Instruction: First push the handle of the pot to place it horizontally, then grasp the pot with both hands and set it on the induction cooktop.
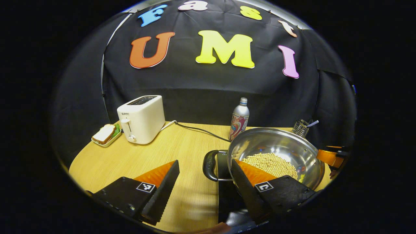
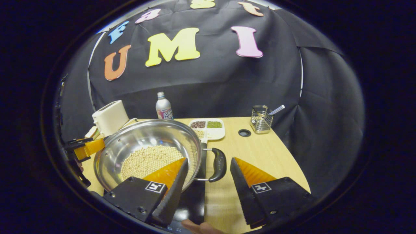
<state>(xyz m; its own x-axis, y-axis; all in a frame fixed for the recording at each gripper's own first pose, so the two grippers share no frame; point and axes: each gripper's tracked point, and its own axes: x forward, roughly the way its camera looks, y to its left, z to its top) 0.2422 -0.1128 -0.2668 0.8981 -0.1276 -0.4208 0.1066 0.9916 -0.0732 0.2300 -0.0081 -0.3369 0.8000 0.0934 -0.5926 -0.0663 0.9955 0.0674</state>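
Note:
A steel pot with pale beans in its bottom sits over the black induction cooktop. Its black loop handle lies between the tips of my left gripper, which is open and does not press on it. In the right gripper view the pot is on the left over the cooktop. My right gripper stands open around the other loop handle. Whether the pot rests on the cooktop I cannot tell.
A white toaster with its cable, a sandwich dish and a bottle stand at the back. A divided tray of beans, a wire utensil holder and a table hole are behind the pot. A hand shows at the bottom.

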